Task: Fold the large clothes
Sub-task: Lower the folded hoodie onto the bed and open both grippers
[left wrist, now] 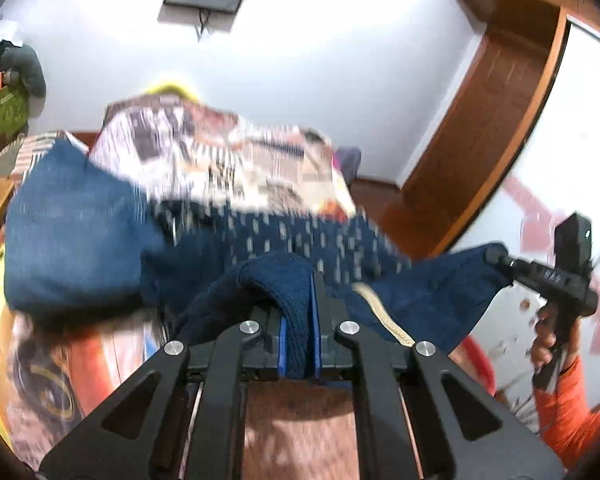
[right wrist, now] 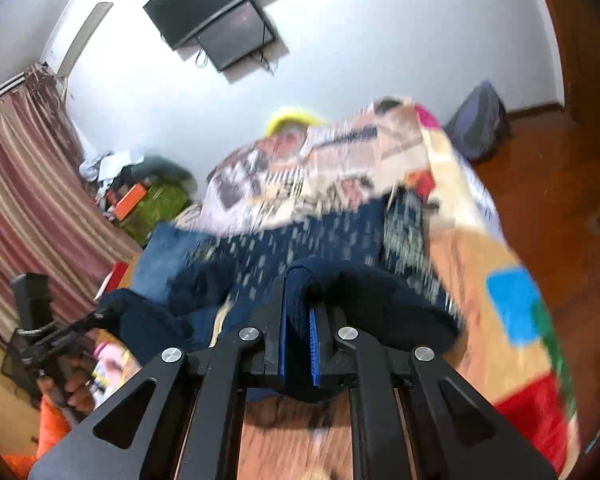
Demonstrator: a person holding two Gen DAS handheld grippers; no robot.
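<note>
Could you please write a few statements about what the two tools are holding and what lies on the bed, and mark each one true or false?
1. The left tool is shut on a fold of the dark navy blue knitted garment. True.
2. The right tool is open and holds nothing. False: it is shut on the same garment.
3. A pair of blue denim jeans lies on the bed's colourful patterned bedspread. True.
4. The wall-mounted black flat screen shows a bright picture. False: it is dark.
5. The person wears an orange sleeve. True.
</note>
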